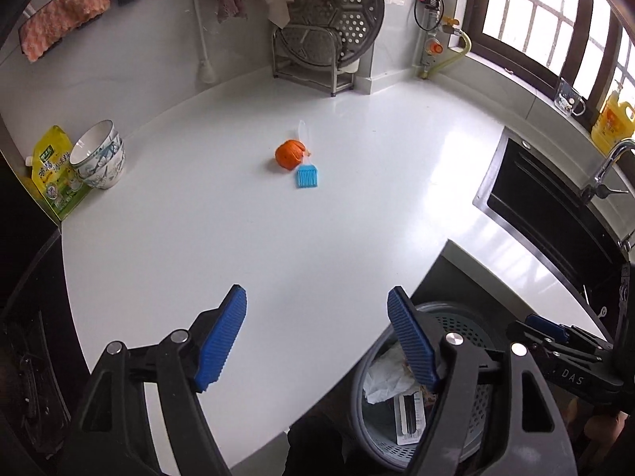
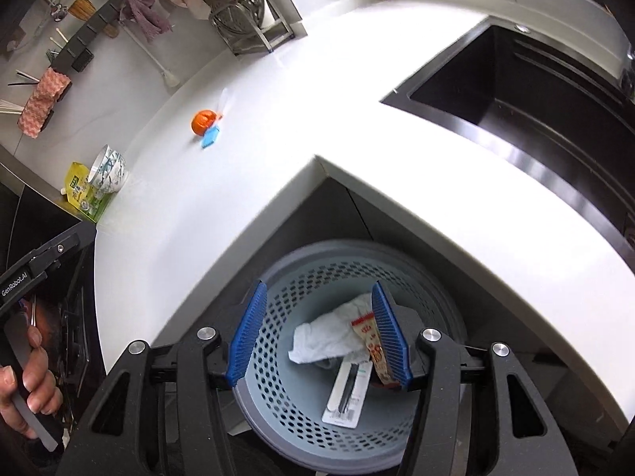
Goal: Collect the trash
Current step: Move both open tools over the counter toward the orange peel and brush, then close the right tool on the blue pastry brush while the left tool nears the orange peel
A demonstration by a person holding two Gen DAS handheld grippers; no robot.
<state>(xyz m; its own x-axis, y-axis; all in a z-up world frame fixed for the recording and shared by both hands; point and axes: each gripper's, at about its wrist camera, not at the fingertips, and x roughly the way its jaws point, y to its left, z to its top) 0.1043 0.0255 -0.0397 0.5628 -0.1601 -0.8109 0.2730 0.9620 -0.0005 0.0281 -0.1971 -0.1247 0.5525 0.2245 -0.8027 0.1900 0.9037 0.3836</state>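
The perforated trash basket (image 2: 301, 277) sits on the floor in the tabletop's (image 2: 246, 206) corner notch, holding crumpled tissue (image 2: 333, 337) and wrappers. The right tool (image 2: 317, 333) hangs over it, jaws apart and empty; the left tool (image 1: 317, 341) likewise gapes, facing orange peel (image 1: 289, 154) beside a blue brush (image 1: 306, 176), probably next.

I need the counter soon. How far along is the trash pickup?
Done: crumpled tissue, a red wrapper and a flat package lie in the bin. In hand: nothing; both grippers are open. Left: the orange peel beside the blue brush.
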